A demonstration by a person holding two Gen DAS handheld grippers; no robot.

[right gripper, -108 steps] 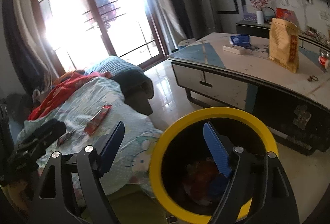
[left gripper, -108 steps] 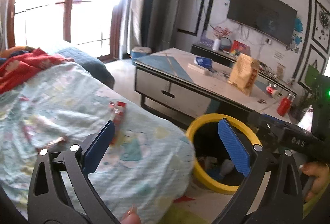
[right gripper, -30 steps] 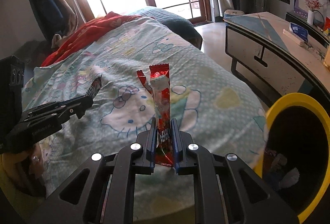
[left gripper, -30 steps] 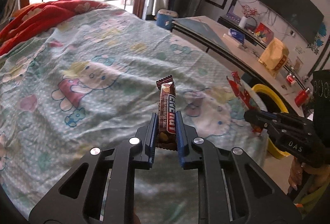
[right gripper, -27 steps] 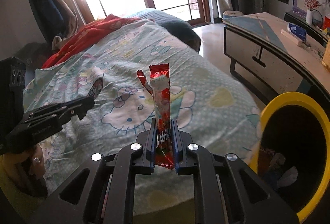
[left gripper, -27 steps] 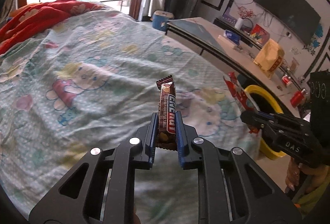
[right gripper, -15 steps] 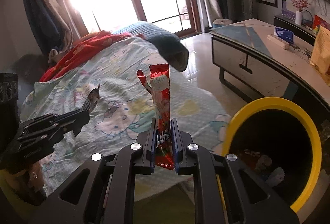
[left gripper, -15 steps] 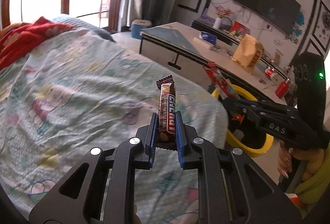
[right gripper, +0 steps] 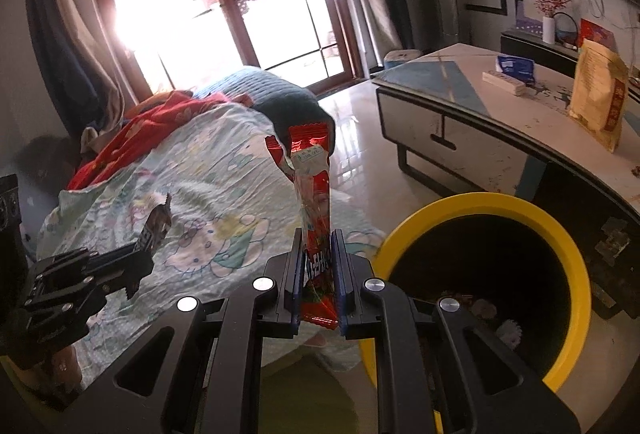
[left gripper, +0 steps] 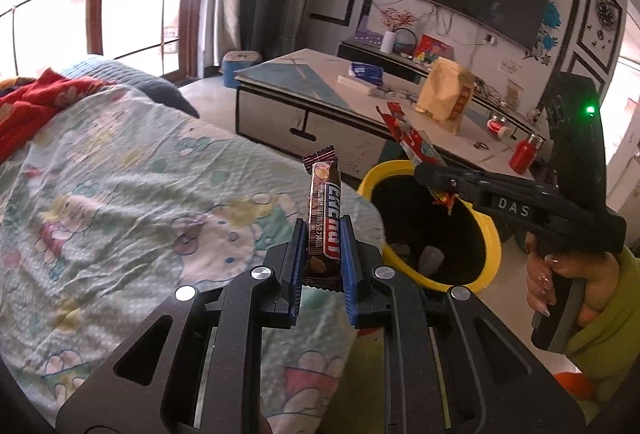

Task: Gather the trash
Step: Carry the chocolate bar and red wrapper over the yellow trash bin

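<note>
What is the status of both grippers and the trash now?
Left gripper shut on brown chocolate bar wrapper. Right gripper shut on red snack wrapper. Yellow-rimmed black trash bin close, nothing blocking it.

we see a brown wrapper (left gripper: 323, 218) with white and red lettering between blue fingers (left gripper: 297, 254) on a black left gripper (left gripper: 322, 258). the red wrapper (right gripper: 316, 210) carries a pale label patch and sits in the black right gripper (right gripper: 316, 274). the bin (right gripper: 560, 222) has a yellow rim and a black inside. the bedsheet (left gripper: 120, 194) is pale mint with pink, yellow and white cartoon figures; a red floral blanket (right gripper: 160, 122) lies on it. the table (right gripper: 460, 102) top is cream with teal panels.
</note>
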